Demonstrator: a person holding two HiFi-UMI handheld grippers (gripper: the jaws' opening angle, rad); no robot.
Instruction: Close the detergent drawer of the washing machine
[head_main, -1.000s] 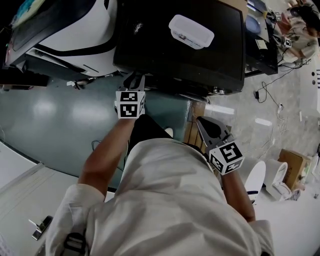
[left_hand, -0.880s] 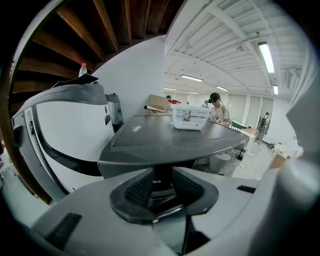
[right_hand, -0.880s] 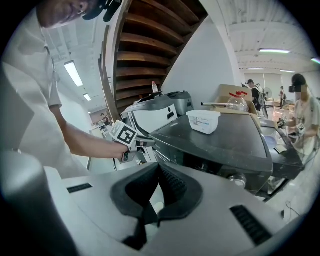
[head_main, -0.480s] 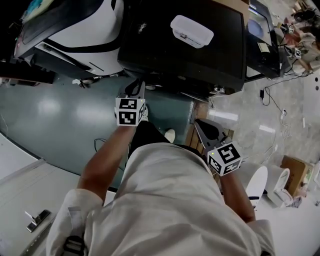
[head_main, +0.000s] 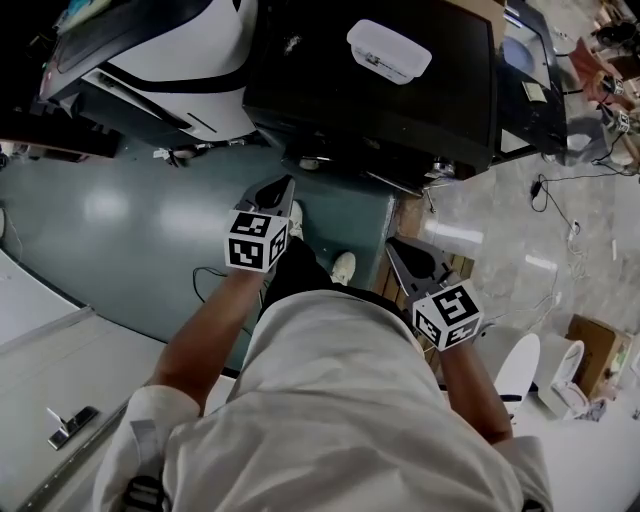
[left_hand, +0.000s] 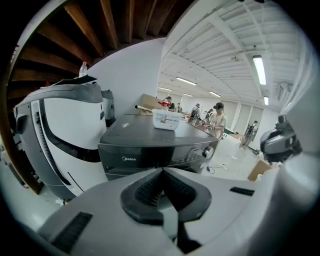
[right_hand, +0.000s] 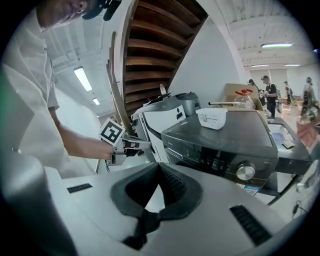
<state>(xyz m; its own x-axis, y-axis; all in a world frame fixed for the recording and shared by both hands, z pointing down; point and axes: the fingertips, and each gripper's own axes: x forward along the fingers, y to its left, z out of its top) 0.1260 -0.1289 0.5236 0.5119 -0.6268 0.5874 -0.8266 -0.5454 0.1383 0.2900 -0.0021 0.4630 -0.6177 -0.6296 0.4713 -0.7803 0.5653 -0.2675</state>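
1. Green floor (head_main: 120, 210) lies in front of a dark washer (head_main: 370, 90). The washer stands beside a white machine (head_main: 180, 60) and carries a white tub (head_main: 388, 50) on its lid.
2. The left gripper (head_main: 284, 185) was up against the washer's front a second ago. It has drawn back and now hangs over the floor, well apart from the panel. Its jaws have just been closing and now meet with nothing between them.
3. The right gripper (head_main: 393, 244) sits off to the right, close to the person's body. Its jaws are also together and empty, and it has hardly shifted.
4. The drawer (left_hand: 127, 159) appears to be at the left end of the control panel, by the brand mark, with the knob (left_hand: 209, 151) at the other end. In the left gripper view its face looks flush with the panel, with no lip standing out.
5. The push seems to be over and the drawer closed, so the retreat probably marks the end of the task. If any gap remained, another press with closed tips would seat the drawer.
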